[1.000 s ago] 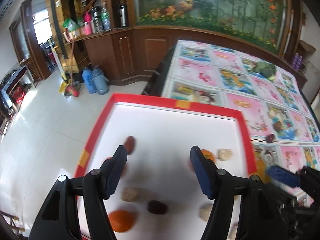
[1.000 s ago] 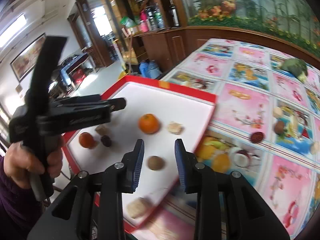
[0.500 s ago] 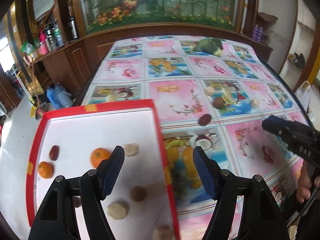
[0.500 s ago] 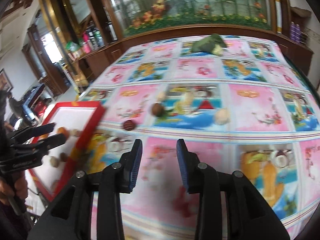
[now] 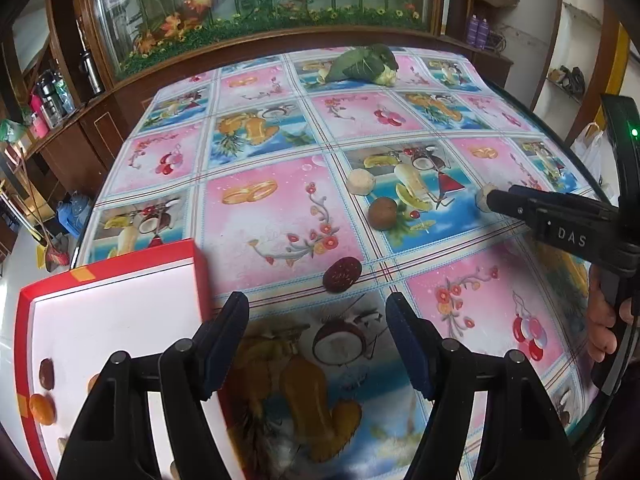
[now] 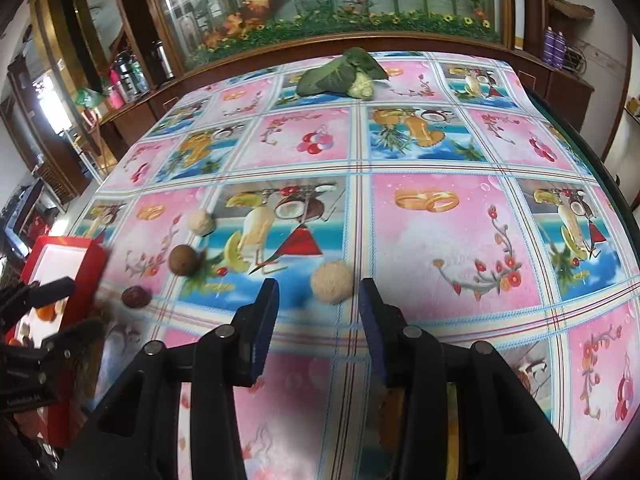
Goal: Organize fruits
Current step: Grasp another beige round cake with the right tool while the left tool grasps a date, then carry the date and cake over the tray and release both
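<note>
Right gripper [image 6: 318,312] spread wide, nothing held, pale round fruit [image 6: 332,282] sitting just ahead between the tips, lower middle of frame. Best to ease forward, straddle it evenly, squeeze gently so it doesn't roll. Left gripper [image 5: 318,332] also open and empty, dark red fruit [image 5: 342,274] just beyond the tips. Red tray [image 5: 116,268] lower left, brown fruit [image 5: 383,211] farther up.

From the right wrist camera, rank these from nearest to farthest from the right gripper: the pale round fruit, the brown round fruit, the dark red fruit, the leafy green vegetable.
From the right gripper:
1. Pale round fruit, just ahead of the fingertips.
2. Brown round fruit, ahead to the left.
3. Dark red fruit, farther left, near the red tray.
4. Leafy green vegetable, at the table's far end.
</note>
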